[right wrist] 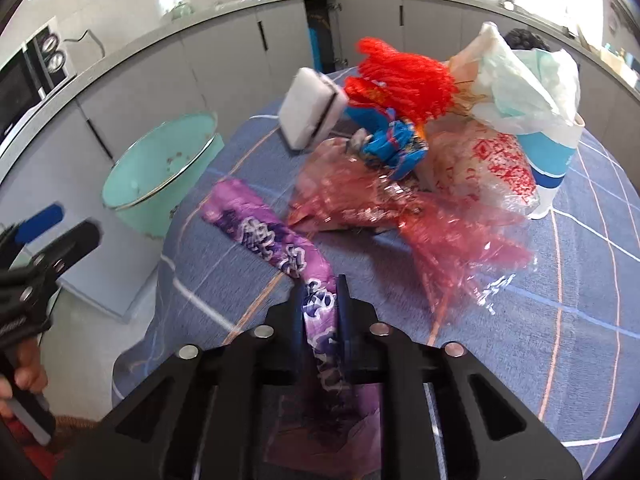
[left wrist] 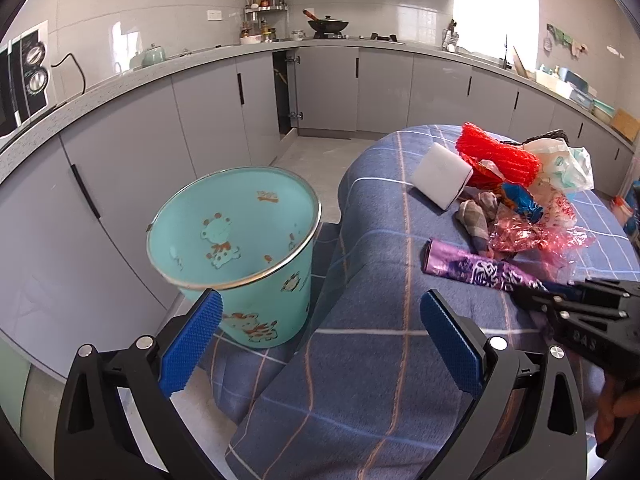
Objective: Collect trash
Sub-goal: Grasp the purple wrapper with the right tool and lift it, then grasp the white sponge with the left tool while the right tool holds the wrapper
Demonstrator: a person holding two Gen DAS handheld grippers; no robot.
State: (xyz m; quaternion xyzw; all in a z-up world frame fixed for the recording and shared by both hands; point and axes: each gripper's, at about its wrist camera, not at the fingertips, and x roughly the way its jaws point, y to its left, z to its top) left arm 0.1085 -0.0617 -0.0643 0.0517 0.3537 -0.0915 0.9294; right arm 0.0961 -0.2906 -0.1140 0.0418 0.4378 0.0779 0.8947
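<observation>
A purple snack wrapper [right wrist: 268, 240] lies on the blue plaid tablecloth [right wrist: 560, 360], and my right gripper [right wrist: 320, 312] is shut on its near end. In the left wrist view the same purple wrapper [left wrist: 472, 266] runs into the right gripper [left wrist: 576, 300] at the right edge. My left gripper [left wrist: 320, 320] stands open with nothing between its blue pads [left wrist: 192, 344], above the table's edge near a teal bin [left wrist: 240, 232] on the floor. Behind the wrapper sits a pile of trash: red netting [right wrist: 400, 76], a pink plastic bag [right wrist: 400, 216], a white sponge [right wrist: 312, 116].
A blue crumpled wrapper [right wrist: 392, 144], a white plastic bag [right wrist: 520, 80] and a blue-and-white paper cup [right wrist: 548, 168] sit in the pile. Grey kitchen cabinets [left wrist: 200, 120] ring the room behind the table. A hand [right wrist: 24, 380] holds the left gripper's handle.
</observation>
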